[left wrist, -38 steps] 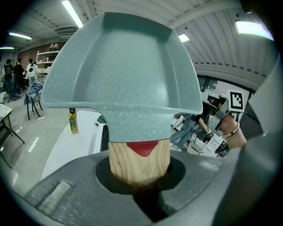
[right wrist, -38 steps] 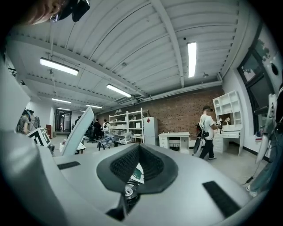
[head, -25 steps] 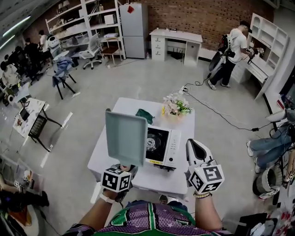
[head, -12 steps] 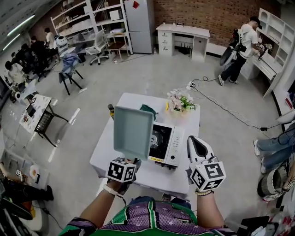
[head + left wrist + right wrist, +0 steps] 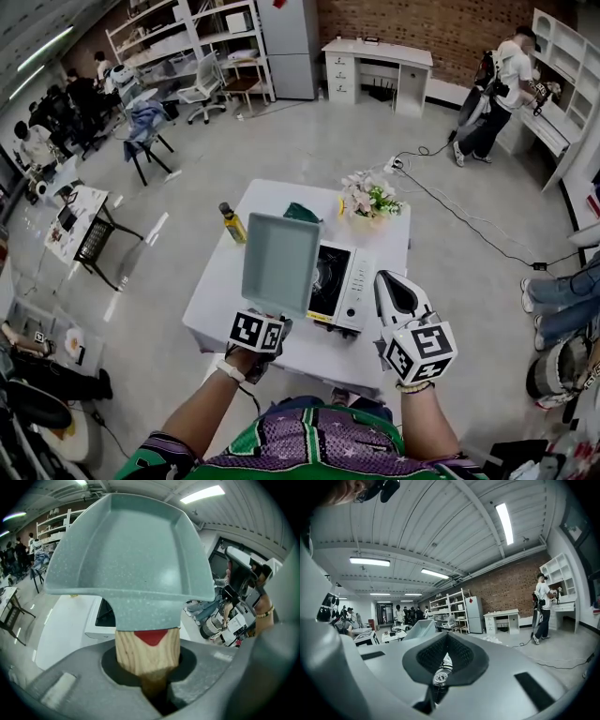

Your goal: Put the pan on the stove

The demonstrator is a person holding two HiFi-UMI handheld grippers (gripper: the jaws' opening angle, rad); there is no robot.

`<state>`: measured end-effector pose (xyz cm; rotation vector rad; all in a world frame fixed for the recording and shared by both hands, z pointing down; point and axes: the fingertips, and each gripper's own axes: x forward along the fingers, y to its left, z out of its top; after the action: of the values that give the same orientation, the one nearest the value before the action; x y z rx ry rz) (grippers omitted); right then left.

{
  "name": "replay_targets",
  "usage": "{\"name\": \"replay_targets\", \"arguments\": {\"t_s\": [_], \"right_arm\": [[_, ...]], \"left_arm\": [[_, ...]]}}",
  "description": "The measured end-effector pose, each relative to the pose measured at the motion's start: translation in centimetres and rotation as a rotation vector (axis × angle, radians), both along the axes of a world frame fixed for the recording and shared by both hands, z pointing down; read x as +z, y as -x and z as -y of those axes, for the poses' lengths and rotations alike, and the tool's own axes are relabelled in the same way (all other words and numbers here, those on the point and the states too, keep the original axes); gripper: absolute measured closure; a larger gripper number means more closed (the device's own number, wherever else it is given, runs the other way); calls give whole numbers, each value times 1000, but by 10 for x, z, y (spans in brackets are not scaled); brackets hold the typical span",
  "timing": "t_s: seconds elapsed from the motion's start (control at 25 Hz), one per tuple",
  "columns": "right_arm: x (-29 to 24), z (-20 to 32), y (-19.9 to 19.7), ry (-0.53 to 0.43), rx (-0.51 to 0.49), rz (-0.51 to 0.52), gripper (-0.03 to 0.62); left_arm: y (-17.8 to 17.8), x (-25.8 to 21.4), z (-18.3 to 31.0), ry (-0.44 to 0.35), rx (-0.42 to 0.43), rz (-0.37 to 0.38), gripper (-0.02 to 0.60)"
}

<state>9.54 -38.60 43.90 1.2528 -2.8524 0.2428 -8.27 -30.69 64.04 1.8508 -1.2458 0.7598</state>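
Observation:
A square teal pan (image 5: 279, 265) with a wooden handle (image 5: 147, 651) hangs in the air over the left part of the white portable stove (image 5: 342, 289). The pan is tilted, its hollow facing me. My left gripper (image 5: 265, 319) is shut on the handle's end, as the left gripper view shows (image 5: 149, 677). Below the pan's rim that view catches the stove (image 5: 101, 618). My right gripper (image 5: 398, 292) is held up at the stove's right, shut with nothing in it (image 5: 444, 645); the pan's edge (image 5: 421, 630) shows beyond it.
The stove sits on a white table (image 5: 220, 309) with a yellow bottle (image 5: 232, 223), a green cloth (image 5: 302, 213) and a flower bunch (image 5: 368, 199) at its far side. A cable runs over the floor to the right. People, chairs, shelves and desks stand around the room.
The pan, still in my left gripper, has moved right and sits over the stove's left part. The yellow bottle behind it has come into view. The right gripper has barely moved.

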Motion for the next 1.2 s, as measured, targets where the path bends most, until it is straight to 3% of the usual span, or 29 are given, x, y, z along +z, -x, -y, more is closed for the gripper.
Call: {"name": "replay_targets", "arguments": {"t_s": [0.28, 0.76, 1.2], "right_arm": [[14, -3, -2, 17, -21, -20, 592], [21, -3, -7, 30, -33, -28, 592], [27, 0, -4, 53, -36, -22, 592]], "left_arm": [[-2, 25, 11, 69, -17, -30, 508], [10, 65, 24, 187, 35, 98, 508], [12, 96, 22, 340, 54, 97, 508]]}}
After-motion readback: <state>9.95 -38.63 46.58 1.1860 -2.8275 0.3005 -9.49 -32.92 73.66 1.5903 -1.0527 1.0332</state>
